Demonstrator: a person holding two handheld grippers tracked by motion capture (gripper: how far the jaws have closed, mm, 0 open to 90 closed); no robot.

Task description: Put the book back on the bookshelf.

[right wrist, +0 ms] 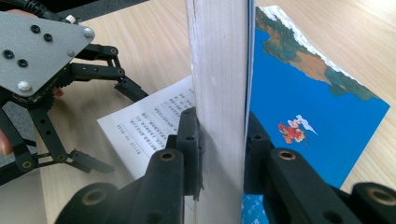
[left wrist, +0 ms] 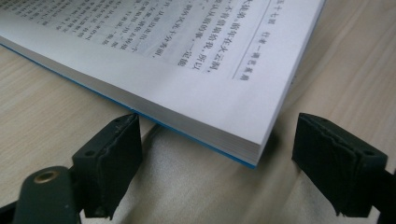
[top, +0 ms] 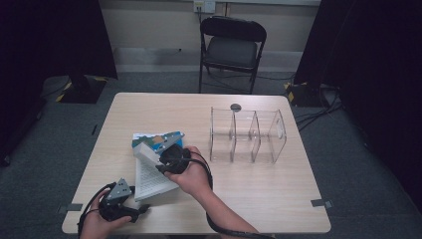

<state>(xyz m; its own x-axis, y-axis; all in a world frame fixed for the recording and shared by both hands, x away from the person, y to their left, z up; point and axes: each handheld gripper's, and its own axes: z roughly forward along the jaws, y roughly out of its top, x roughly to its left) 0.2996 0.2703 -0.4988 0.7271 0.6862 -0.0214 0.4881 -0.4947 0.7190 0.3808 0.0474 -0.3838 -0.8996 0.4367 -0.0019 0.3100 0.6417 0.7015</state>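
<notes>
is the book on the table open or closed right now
Open. The right gripper clamps a thick block of pages and the blue cover, lifting them, while the rest of the book lies flat with printed text showing on the table.

Probably a lab or recording studio: black curtains [top: 378, 74] hang at ten and two o'clock, cables [top: 318, 112] cross grey carpet [top: 45, 149], tape marks [top: 322, 203] flag a lone wooden table [top: 268, 199], and a folding chair [top: 233, 47] stands at twelve.

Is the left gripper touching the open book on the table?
Apart. In the left gripper view, the left gripper stands open; its fingers sit on either side of the book corner, with bare table showing between each and the pages.
</notes>
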